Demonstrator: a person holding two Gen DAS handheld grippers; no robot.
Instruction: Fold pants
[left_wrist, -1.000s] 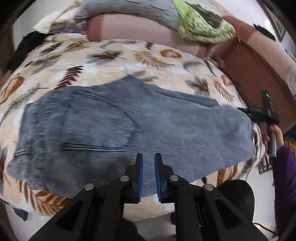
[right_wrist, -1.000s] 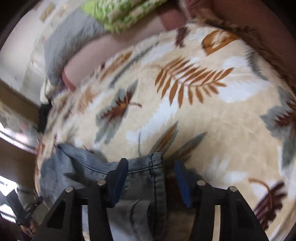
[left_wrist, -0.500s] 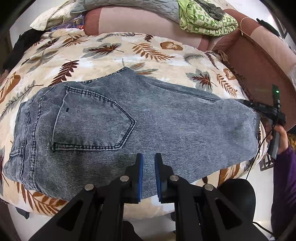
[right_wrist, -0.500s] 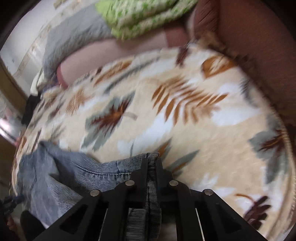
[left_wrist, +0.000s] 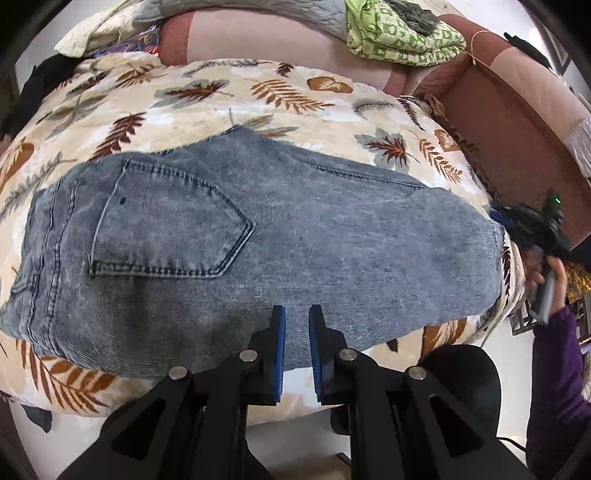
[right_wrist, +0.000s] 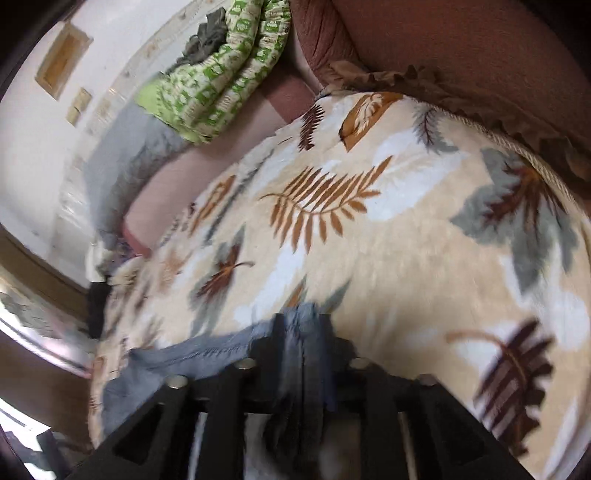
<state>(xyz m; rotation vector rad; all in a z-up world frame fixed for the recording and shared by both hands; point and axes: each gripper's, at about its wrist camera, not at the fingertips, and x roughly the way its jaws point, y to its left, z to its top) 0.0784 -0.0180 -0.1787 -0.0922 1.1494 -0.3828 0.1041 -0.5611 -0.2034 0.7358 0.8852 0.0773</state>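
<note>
Blue denim pants lie folded lengthwise across a leaf-print blanket, back pocket up and waistband at the left. My left gripper hovers over the pants' near edge. Its jaws are almost together and nothing sits between them. My right gripper is at the pants' right end, held by a person's hand. In the right wrist view the right gripper is blurred. Its jaws are opening with the denim hem bunched between them.
The blanket covers a sofa seat. A brown sofa arm rises at the right and a pink backrest at the far side. A green patterned cloth lies on the backrest. A black stool stands on the floor.
The right jaws closed on the hem half a second ago and now stand partly apart around it. The right view has rolled and swung sideways. The left gripper stays in place.
</note>
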